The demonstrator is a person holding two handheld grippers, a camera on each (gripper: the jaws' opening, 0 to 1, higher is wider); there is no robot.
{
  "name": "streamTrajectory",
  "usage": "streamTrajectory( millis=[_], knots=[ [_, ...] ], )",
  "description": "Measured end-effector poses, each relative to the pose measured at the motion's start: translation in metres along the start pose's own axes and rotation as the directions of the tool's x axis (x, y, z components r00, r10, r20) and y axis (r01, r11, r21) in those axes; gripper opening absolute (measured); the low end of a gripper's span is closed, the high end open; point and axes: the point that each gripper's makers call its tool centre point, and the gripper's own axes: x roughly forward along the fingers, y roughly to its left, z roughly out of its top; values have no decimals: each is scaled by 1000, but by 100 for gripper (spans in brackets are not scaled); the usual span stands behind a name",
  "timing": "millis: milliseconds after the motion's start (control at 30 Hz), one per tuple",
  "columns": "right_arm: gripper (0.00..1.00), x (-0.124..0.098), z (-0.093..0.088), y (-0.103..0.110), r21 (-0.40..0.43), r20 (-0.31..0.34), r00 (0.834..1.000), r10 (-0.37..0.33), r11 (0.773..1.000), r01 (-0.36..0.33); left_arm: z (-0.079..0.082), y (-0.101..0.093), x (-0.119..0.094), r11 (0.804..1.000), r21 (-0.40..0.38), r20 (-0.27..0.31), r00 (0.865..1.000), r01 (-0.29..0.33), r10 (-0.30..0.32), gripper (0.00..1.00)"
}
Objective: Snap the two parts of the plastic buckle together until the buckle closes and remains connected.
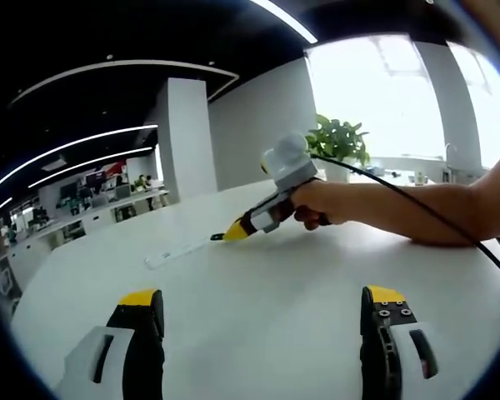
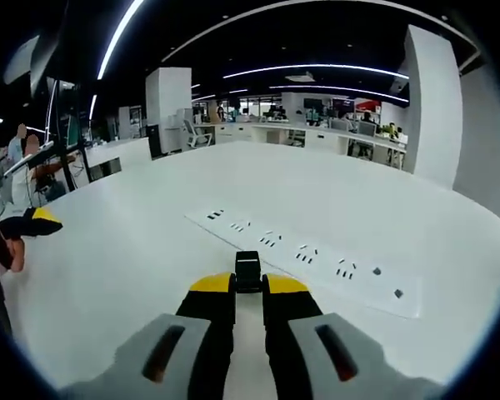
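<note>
A small black buckle part (image 2: 247,271) sticks out from between the yellow tips of my right gripper (image 2: 248,287), which is shut on it just above the white table (image 2: 150,250). In the left gripper view the right gripper (image 1: 230,232) is held by a hand (image 1: 317,204) at mid-table, pointing left, with a dark bit (image 1: 217,238) at its tip. My left gripper (image 1: 262,304) stands open low over the near part of the table, its jaws wide apart with nothing between them. A yellow tip of the left gripper (image 2: 33,223) shows at the left edge of the right gripper view.
A long white socket panel (image 2: 308,254) lies flush in the table ahead of the right gripper, also seen as a strip (image 1: 179,252). A black cable (image 1: 417,204) runs over the person's forearm (image 1: 433,212). A potted plant (image 1: 337,140) stands at the table's far side.
</note>
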Motion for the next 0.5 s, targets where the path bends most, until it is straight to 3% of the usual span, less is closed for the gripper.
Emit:
streamTrajectory(
  millis=[500],
  knots=[
    [11, 3, -3, 0, -27, -18, 1000, 9, 1000, -10, 0, -3, 1, 1000, 2, -3, 1000, 7, -7, 100]
  ],
)
